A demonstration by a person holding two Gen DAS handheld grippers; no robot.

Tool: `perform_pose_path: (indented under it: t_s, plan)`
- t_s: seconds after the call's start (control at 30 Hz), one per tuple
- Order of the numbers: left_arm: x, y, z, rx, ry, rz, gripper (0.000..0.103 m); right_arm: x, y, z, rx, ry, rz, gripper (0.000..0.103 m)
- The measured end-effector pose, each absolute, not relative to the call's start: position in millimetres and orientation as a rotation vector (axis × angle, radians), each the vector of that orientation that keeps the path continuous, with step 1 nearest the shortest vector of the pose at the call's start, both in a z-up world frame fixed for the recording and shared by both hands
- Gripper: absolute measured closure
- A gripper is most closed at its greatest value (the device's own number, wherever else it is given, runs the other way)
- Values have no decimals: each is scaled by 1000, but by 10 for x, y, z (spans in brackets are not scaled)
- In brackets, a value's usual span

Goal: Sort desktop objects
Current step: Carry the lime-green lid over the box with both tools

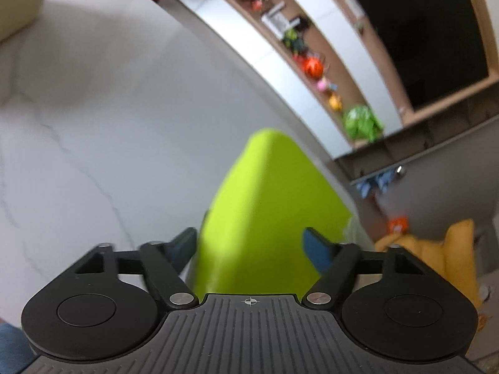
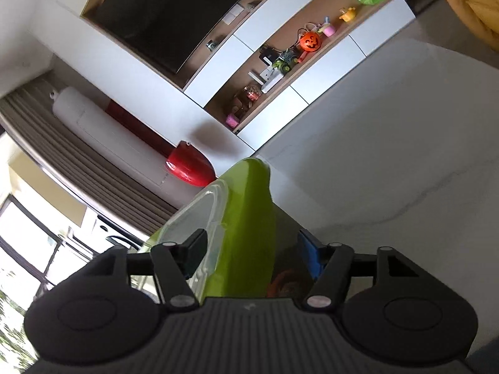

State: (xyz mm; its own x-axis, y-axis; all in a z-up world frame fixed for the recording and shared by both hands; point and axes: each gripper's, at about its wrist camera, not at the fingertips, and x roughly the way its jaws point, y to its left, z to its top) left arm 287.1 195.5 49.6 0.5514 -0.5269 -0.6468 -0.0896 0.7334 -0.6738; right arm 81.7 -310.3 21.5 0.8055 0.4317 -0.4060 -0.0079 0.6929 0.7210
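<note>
**Green-lidded box lies between both pairs of jaws, long axis running away from each camera**

In the left wrist view, the lime-green plastic lid [image 1: 268,212] of what appears to be a clear plastic storage box is seen directly ahead of the left gripper [image 1: 249,246], tapering away over the white marble-patterned tabletop [image 1: 93,124]. Its near end sits between the two blue-padded fingers [image 1: 316,249]; the jaws stand partly open, and a narrow gap seems to be left on each side, so no firm grip can be confirmed.

In the right wrist view, the same box is shown by its green lid and translucent wall [image 2: 199,215]. The right gripper [image 2: 249,249] straddles it likewise, jaws partly open, the left finger lying against or just beside the clear wall; contact cannot be told.

The box's long axis is judged to run along each gripper's pointing line, and neither hand is clearly nearer.

Much is hidden: the near end of the box is cut off by the gripper bodies, an orange shape [image 2: 282,282] under the lid edge cannot be identified, and the left view is blurred. A red object [image 2: 190,168] at the table's far edge is only partly made out.
</note>
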Motion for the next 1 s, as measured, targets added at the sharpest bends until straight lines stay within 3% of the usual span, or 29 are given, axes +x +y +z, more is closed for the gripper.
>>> perform_pose_path:
  t_s: [0.07, 0.13, 0.2, 0.37, 0.4, 0.5, 0.53, 0.73, 0.77, 0.83, 1.0]
  plan:
    - [2852, 1877, 577, -681, 951, -274, 31, 880, -3001, 346, 671, 574, 244, 50]
    - [2783, 1831, 694, -652, 902, -294, 34, 978, -2842, 561, 486, 541, 180, 79]
    - [2728, 1785, 755, -637, 891, -324, 37, 1070, -2699, 709, 361, 513, 213, 88]
    - [2657, 1853, 574, -676, 927, -242, 37, 1159, -2500, 782, 330, 506, 241, 85]
    - [2671, 1897, 507, -714, 939, -251, 35, 1135, -2506, 795, 347, 500, 230, 78]
    - [2715, 1946, 392, -751, 953, -273, 29, 945, -2682, 813, 464, 455, 180, 35]
    - [2746, 1934, 377, -742, 953, -275, 28, 934, -2770, 790, 499, 455, 152, 29]
    - [2893, 1791, 222, -757, 975, -374, 22, 875, -3169, 545, 651, 549, 101, 30]
    - [2901, 1761, 195, -752, 981, -375, 23, 879, -3194, 481, 688, 568, 128, 33]
    - [2911, 1743, 202, -732, 981, -362, 22, 852, -3161, 405, 746, 568, 185, 47]
    - [2973, 1818, 425, -620, 894, -269, 20, 881, -2876, 456, 684, 584, 217, 49]
